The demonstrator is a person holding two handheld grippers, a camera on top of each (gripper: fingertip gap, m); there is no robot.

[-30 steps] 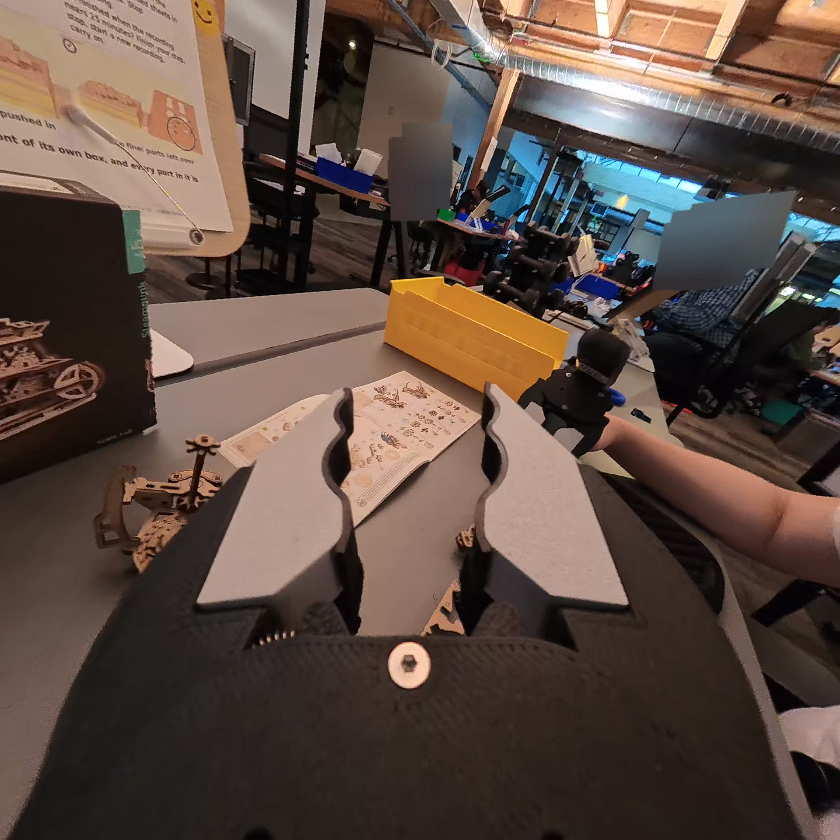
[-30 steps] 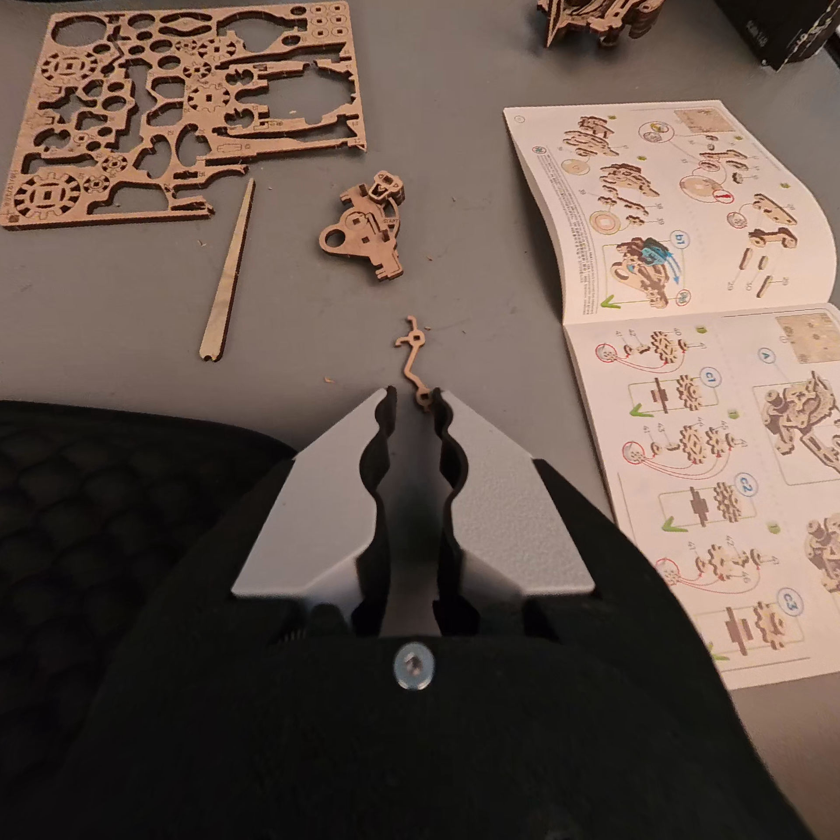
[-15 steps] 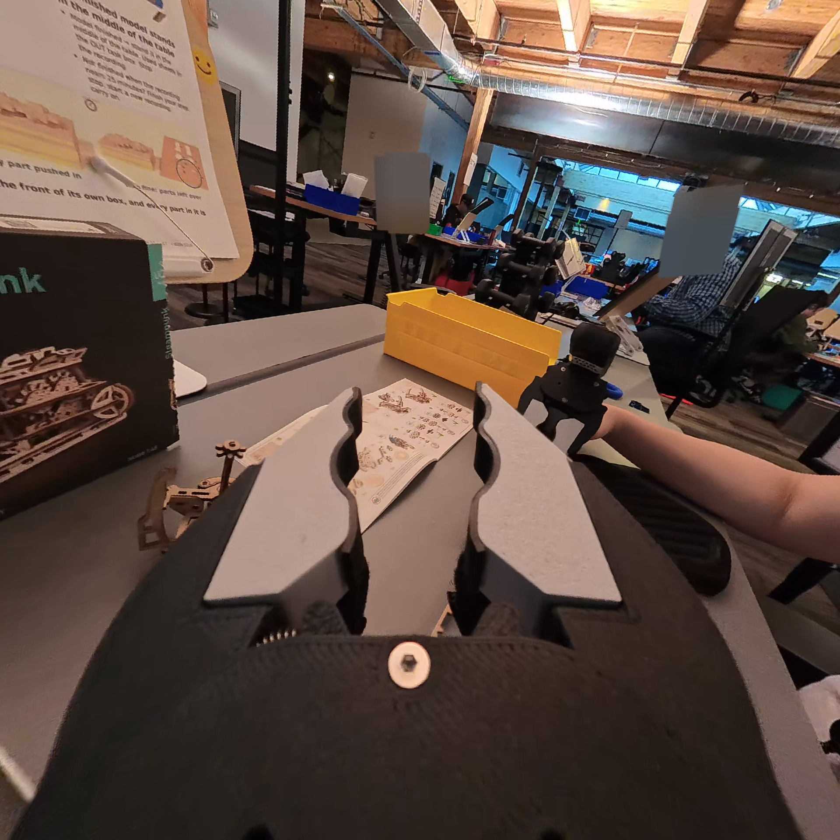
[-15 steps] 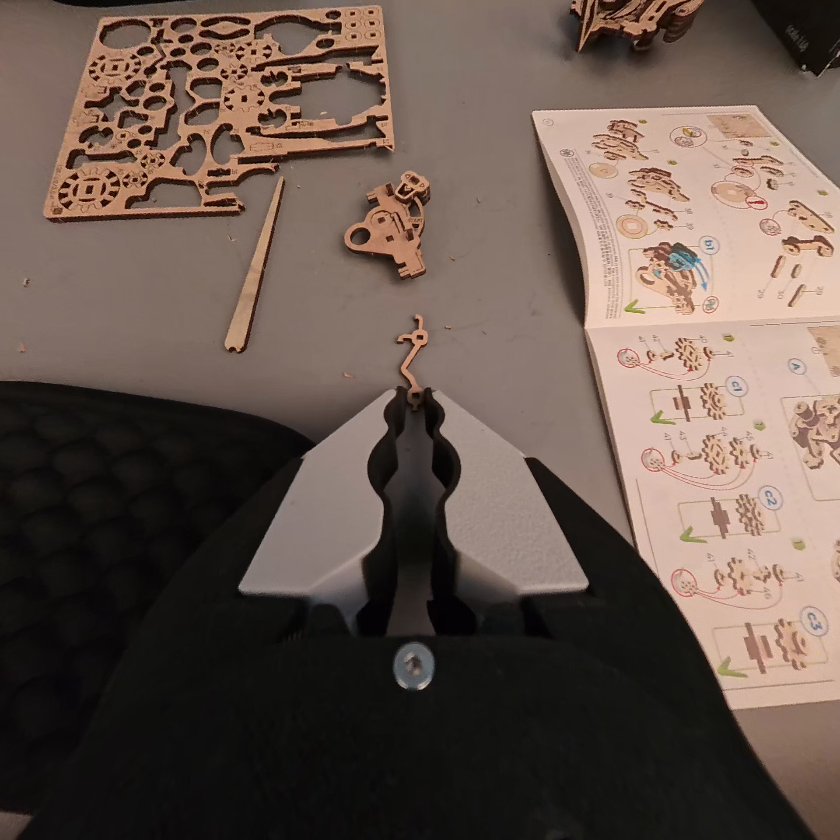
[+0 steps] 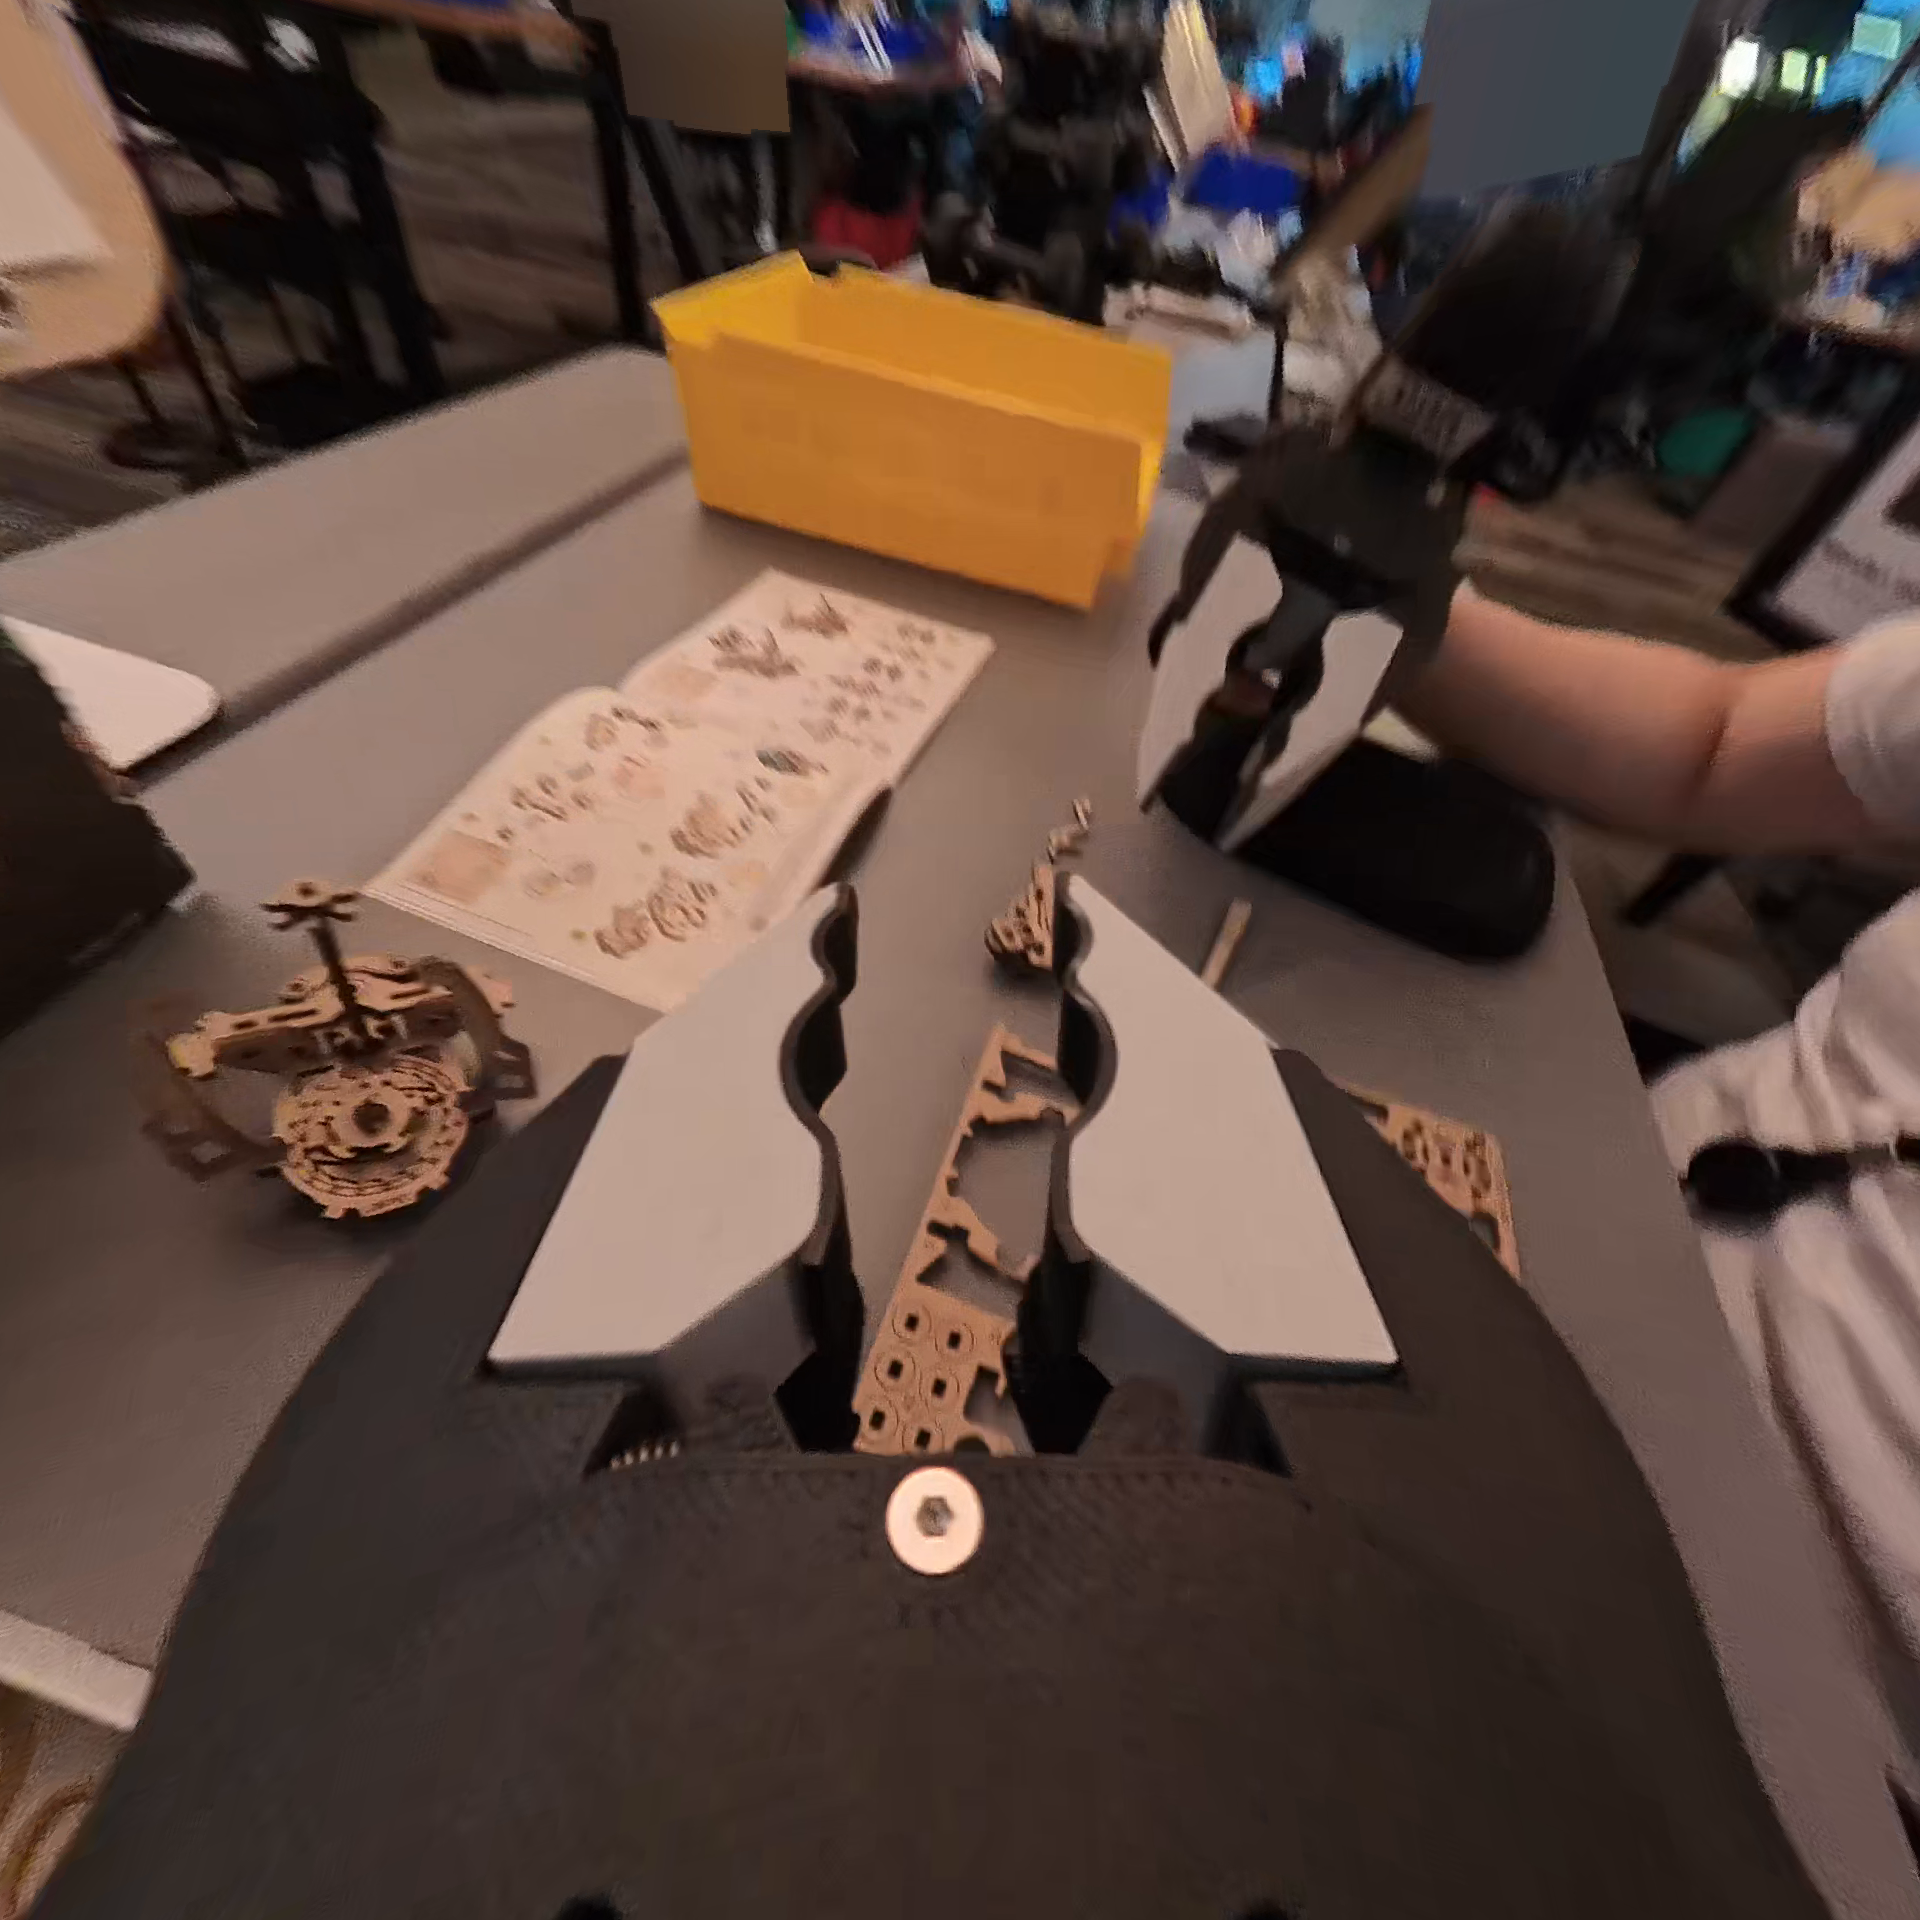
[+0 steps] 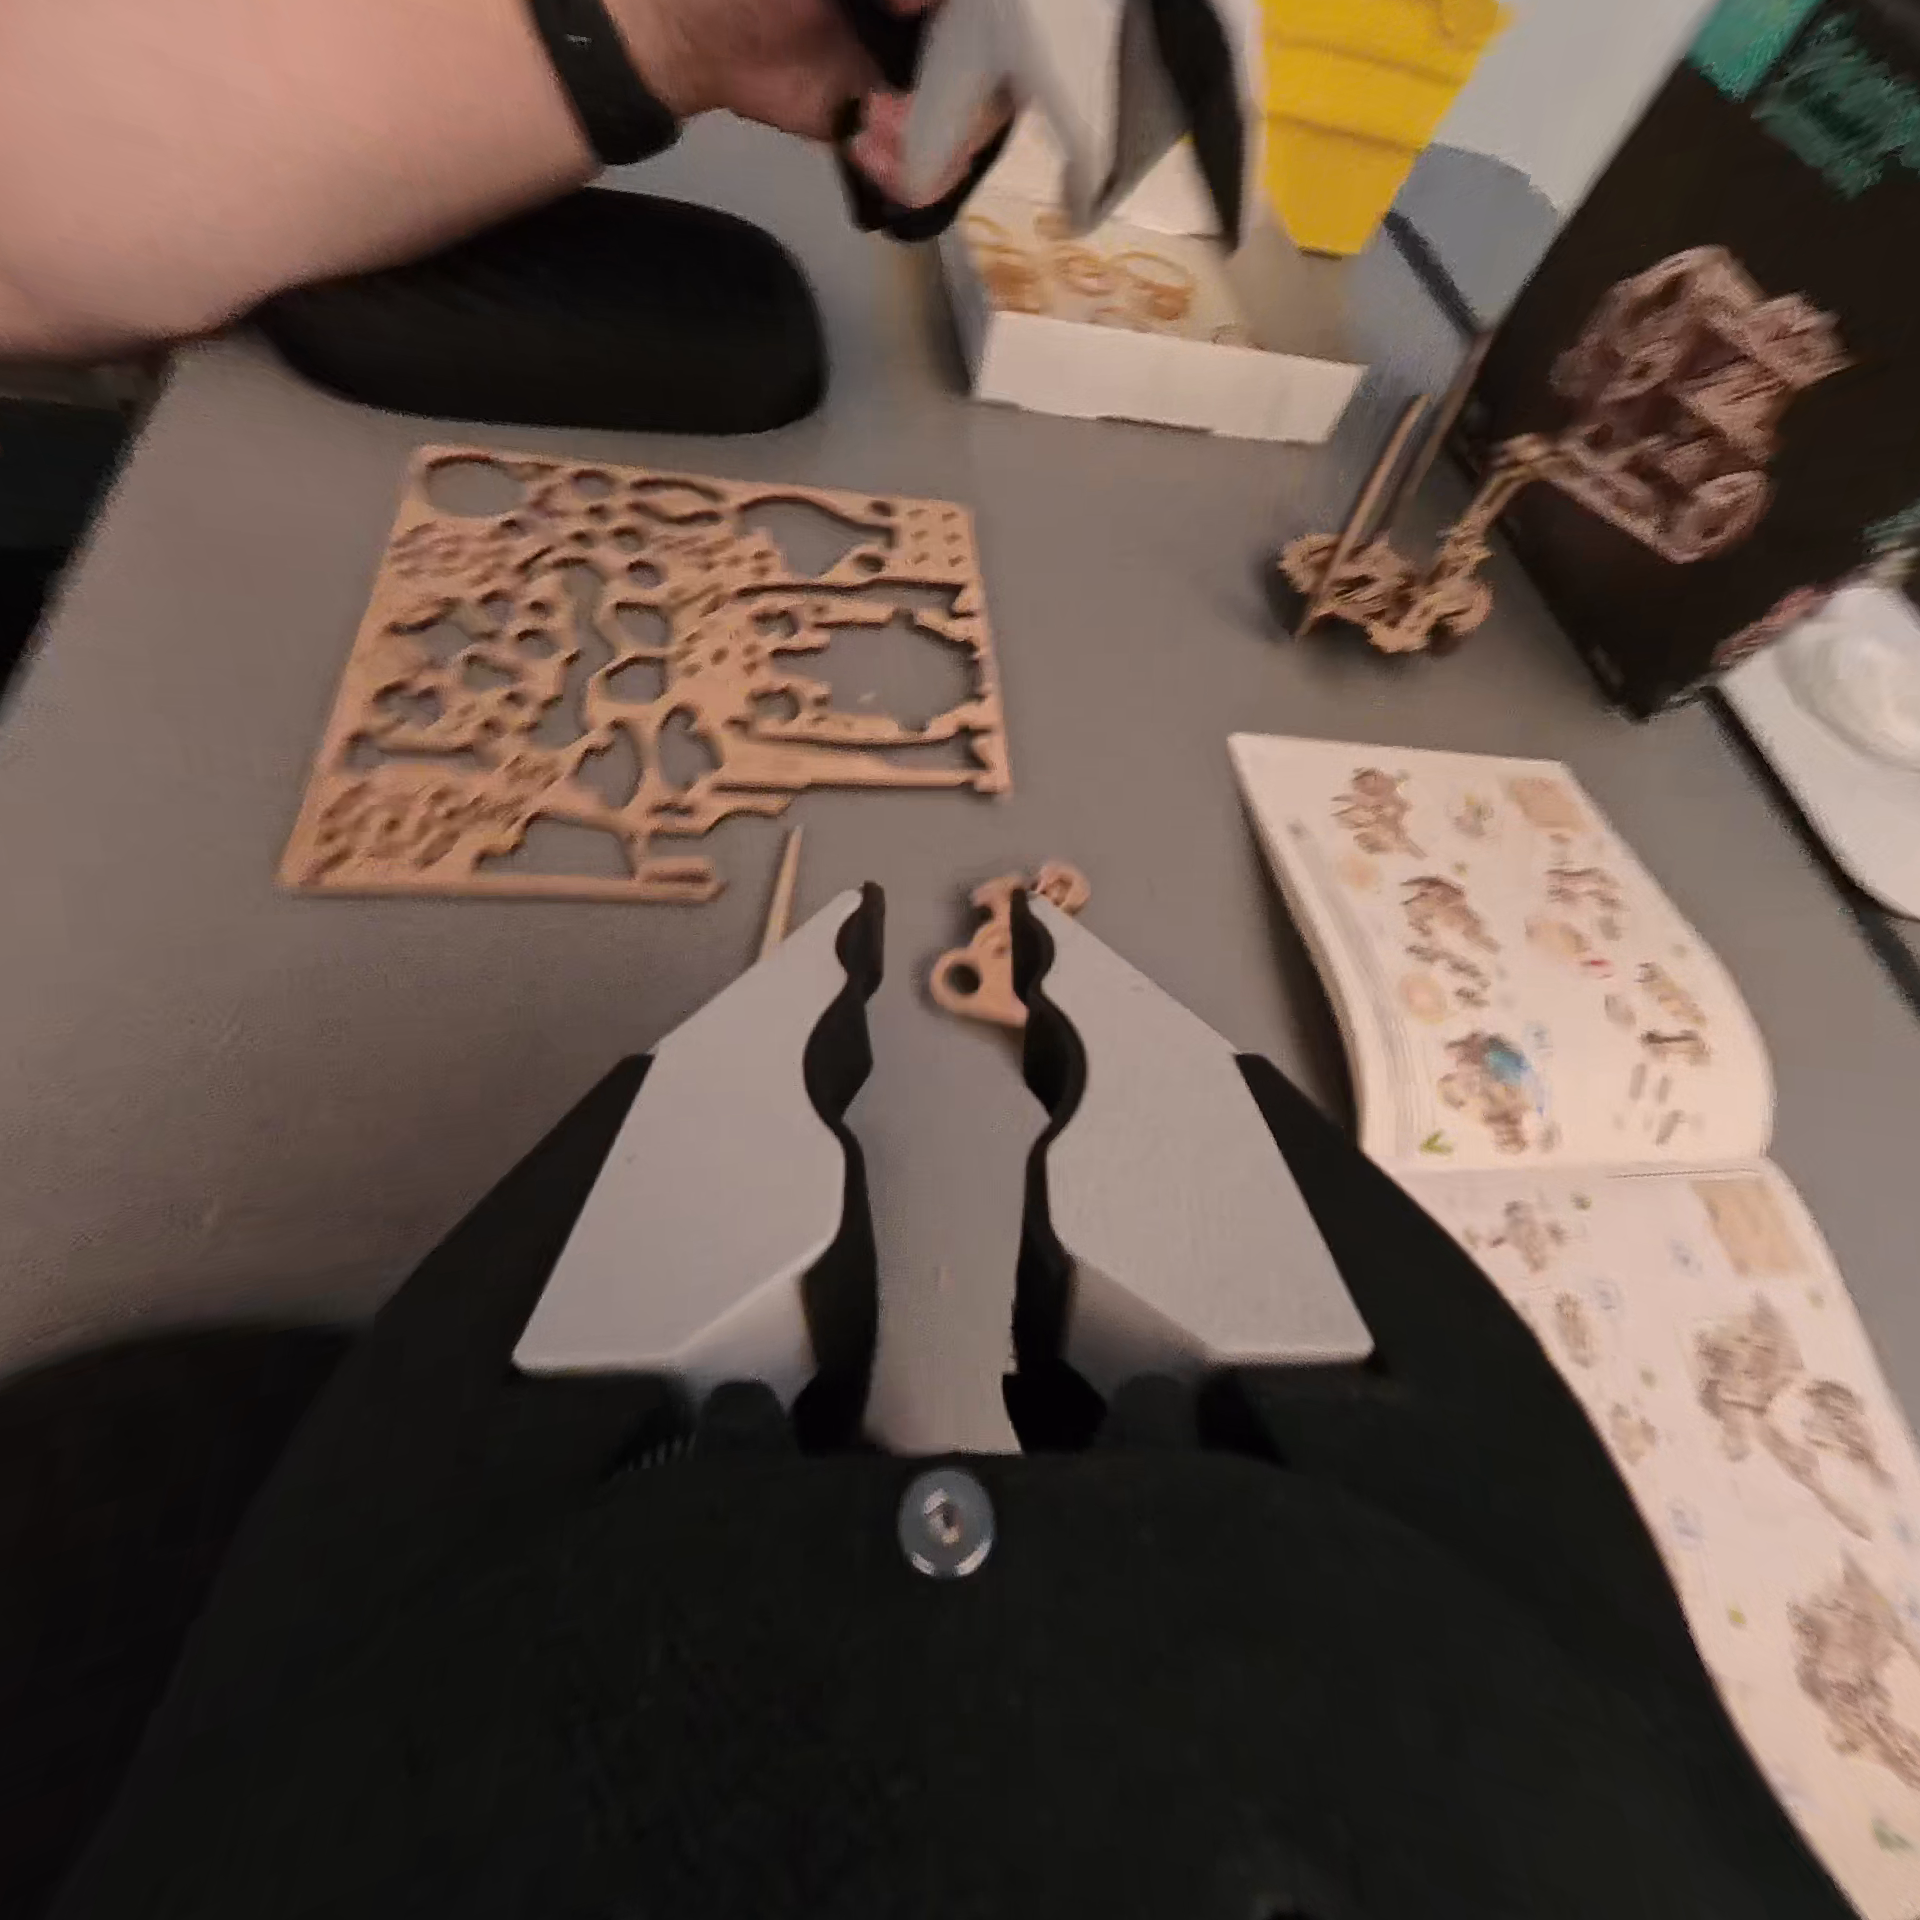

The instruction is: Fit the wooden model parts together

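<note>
Right wrist view shows the right gripper (image 6: pixel 943 906) low over the grey counter (image 6: pixel 260 1039) with its fingers apart and holding nothing; a small wooden part (image 6: pixel 982 961) lies flat on the counter between the fingertips, partly hidden by the right one; the cut-out sheet (image 6: pixel 644 675) lies beyond to the left, a thin stick (image 6: pixel 781 891) just beside it, the booklet (image 6: pixel 1507 956) to the right. Left wrist view shows the left gripper (image 5: pixel 954 902) also with fingers apart and empty, above the sheet (image 5: pixel 966 1226); a half-built model (image 5: pixel 343 1081) stands to its left, near the booklet (image 5: pixel 707 779); a yellow bin (image 5: pixel 914 436) stands farther back.
</note>
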